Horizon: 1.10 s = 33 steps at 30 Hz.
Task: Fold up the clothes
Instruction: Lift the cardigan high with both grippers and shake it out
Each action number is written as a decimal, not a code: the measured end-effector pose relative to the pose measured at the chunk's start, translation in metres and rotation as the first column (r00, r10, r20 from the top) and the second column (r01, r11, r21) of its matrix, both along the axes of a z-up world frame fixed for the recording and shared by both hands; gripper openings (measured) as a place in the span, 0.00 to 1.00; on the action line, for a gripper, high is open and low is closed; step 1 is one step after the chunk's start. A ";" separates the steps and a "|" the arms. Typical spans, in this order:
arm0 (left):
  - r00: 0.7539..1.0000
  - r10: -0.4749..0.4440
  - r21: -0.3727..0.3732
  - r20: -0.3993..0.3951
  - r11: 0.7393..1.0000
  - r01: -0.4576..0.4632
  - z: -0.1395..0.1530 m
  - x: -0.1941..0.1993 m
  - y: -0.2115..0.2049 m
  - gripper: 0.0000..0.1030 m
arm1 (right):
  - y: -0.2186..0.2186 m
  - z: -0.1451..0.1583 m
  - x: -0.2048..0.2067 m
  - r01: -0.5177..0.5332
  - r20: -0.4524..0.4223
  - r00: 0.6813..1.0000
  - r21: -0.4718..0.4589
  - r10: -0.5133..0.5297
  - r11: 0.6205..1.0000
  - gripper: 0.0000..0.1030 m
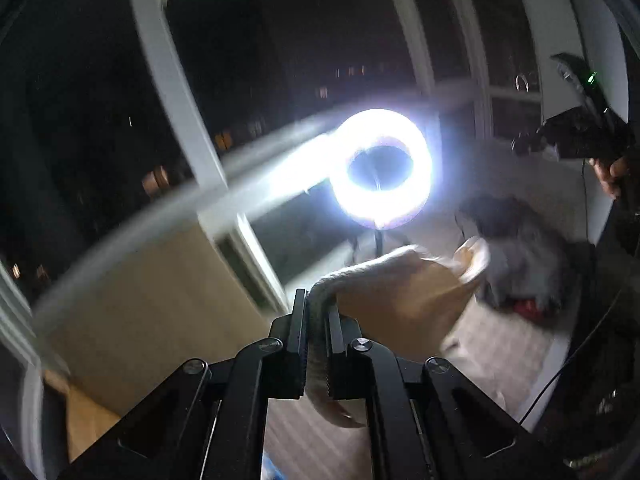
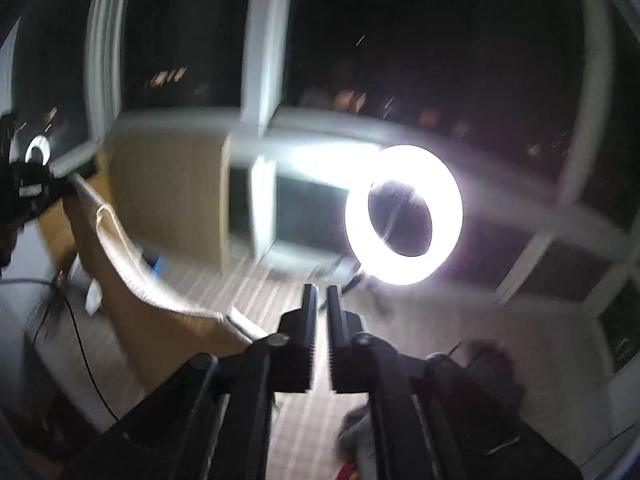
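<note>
Both views motion-blurred; fine detail is unreliable.

Left wrist view, left to right:
- Dark night window with a white frame (image 1: 176, 92) fills 9 to 12 o'clock; a tan wall panel (image 1: 152, 292) sits below it at 8 o'clock.
- Left gripper (image 1: 316, 320) at 6 o'clock, clamped on the ribbed grey hem of a tan fabric garment (image 1: 400, 300). The hem runs between the serrated fingers (image 1: 298, 332) and sticks out below them.
- The garment extends from the gripper toward 3 o'clock, lifted off the pale striped floor (image 1: 500, 356).
- Glowing white ring light (image 1: 382, 168) at centre, on a thin stand.
- Dark grey clothing pile (image 1: 516, 248) on the floor at 4 o'clock, past the garment's far end.
- Right gripper (image 1: 528, 144) at 2 o'clock, black, hand behind it; too blurred there to read its jaws.

Right wrist view, left to right:
- Left gripper (image 2: 66, 188) at 9 o'clock, holding the top corner of the tan garment (image 2: 132, 300), which hangs from it and sweeps down toward 7 o'clock.
- Right gripper (image 2: 322, 320) at 6 o'clock: fingers nearly together, narrow slit between the serrated pads, nothing in the slit. The garment edge ends just left of it, at 7 o'clock; can't tell if they touch.
- Ring light (image 2: 404, 216) just right of centre.
- Dark clothing pile (image 2: 488, 364) at 5 o'clock.
</note>
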<state>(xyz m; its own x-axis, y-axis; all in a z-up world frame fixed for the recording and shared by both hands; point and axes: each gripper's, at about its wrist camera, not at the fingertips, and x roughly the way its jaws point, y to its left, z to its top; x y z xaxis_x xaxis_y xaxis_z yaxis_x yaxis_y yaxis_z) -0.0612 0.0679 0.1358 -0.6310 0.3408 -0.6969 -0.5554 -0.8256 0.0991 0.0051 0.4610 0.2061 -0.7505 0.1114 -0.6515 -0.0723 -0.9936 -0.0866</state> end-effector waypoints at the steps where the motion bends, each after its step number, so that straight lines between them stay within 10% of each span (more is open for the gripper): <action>1: 0.999 0.020 -0.009 0.029 1.000 -0.020 -0.012 0.003 -0.010 0.05 | -0.005 -0.030 -0.010 -0.035 0.052 0.998 -0.034 0.037 0.999 0.19; 3: 0.994 0.061 -0.030 0.086 0.998 -0.059 -0.037 0.008 -0.029 0.05 | -0.018 -0.098 -0.032 -0.090 0.160 0.982 -0.079 0.102 0.993 0.37; 8: 0.947 0.205 -0.059 0.247 0.979 -0.196 -0.113 0.012 -0.091 0.05 | -0.068 -0.243 -0.087 -0.224 0.337 0.910 -0.097 0.244 0.970 0.38; 12: 0.901 0.291 -0.034 0.321 0.955 -0.296 -0.146 0.015 -0.128 0.05 | -0.122 -0.302 -0.103 -0.396 0.392 0.825 -0.113 0.407 0.911 0.38; 23: 0.879 0.345 -0.009 0.329 0.932 -0.362 -0.157 -0.001 -0.143 0.05 | -0.226 -0.355 -0.091 -0.772 0.459 0.548 -0.046 0.699 0.634 0.39; 33: 0.878 0.348 -0.008 0.329 0.931 -0.366 -0.161 0.002 -0.148 0.05 | -0.258 -0.403 -0.108 -0.857 0.568 0.472 0.117 0.674 0.501 0.45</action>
